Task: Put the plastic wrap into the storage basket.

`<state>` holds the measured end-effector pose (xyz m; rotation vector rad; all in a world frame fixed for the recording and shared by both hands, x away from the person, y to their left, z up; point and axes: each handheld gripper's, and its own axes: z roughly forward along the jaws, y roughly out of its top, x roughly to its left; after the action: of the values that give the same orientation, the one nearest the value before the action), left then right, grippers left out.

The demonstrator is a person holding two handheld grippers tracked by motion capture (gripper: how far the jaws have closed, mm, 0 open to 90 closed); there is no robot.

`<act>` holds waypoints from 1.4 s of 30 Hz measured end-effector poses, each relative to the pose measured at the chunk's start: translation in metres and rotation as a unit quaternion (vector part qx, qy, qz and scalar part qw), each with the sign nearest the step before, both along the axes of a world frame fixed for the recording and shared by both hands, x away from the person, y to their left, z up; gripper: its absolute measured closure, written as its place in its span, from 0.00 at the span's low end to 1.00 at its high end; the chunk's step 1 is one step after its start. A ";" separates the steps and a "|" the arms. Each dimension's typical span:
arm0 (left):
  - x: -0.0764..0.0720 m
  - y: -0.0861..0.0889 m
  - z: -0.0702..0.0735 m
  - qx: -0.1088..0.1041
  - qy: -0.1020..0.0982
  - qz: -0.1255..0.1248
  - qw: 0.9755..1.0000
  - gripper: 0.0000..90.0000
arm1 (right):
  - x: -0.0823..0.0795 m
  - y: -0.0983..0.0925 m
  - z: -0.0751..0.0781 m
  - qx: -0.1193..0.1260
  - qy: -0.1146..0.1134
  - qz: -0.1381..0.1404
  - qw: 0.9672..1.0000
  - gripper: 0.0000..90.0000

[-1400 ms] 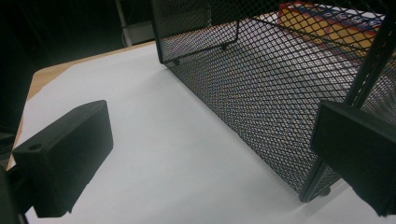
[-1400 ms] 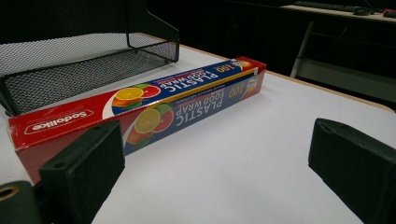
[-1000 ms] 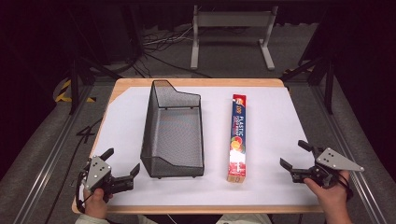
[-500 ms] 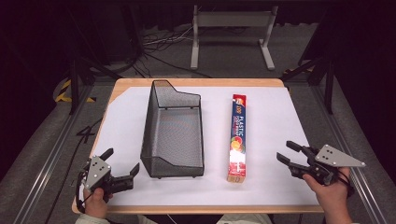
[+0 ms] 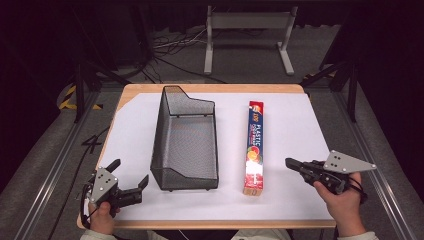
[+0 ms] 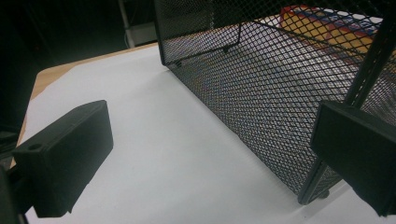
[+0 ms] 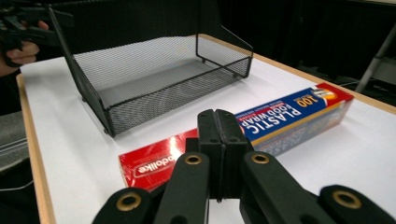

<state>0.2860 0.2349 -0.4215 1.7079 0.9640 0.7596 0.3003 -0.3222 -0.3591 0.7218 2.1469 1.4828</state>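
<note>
A long box of plastic food wrap (image 5: 254, 147) (image 7: 285, 116) lies lengthwise on the white table cover, right of a black wire mesh basket (image 5: 185, 140) (image 7: 154, 74) (image 6: 261, 79). My right gripper (image 5: 291, 163) (image 7: 218, 125) hovers just right of the box's near end and points at it. Its jaws have just been closing and now meet, shut with nothing between them. My left gripper (image 5: 131, 171) (image 6: 205, 140) is open at the basket's near left corner. Its black pads (image 6: 70, 154) stand wide apart and hold nothing.
The white cover (image 5: 135, 130) spans the wooden table (image 5: 210, 88). Dark floor with cables and a metal stand (image 5: 247, 30) lies beyond the far edge. Metal rails run along both sides of the table. In the right gripper view a hand holds the left gripper (image 7: 23, 28) far off.
The right gripper's jaws went from wide open to shut on nothing, and that hand shifted a little left toward the box. The left gripper stayed put.
</note>
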 end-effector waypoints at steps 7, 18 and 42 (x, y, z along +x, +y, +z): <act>0.000 0.000 0.000 0.002 0.001 0.000 1.000 0.00 | 0.001 0.010 0.006 0.004 0.001 0.013 1.000 1.00; 0.001 0.001 -0.001 0.005 0.002 0.000 1.000 0.00 | 0.009 0.044 0.013 -0.019 0.020 0.042 0.999 1.00; 0.001 0.001 -0.001 0.009 0.002 -0.001 1.000 0.00 | 0.023 0.103 0.005 -0.039 0.032 0.093 0.994 1.00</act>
<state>0.2873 0.2354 -0.4229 1.7256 0.9609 0.7653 0.3234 -0.2195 -0.3536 0.5629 2.3612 1.4753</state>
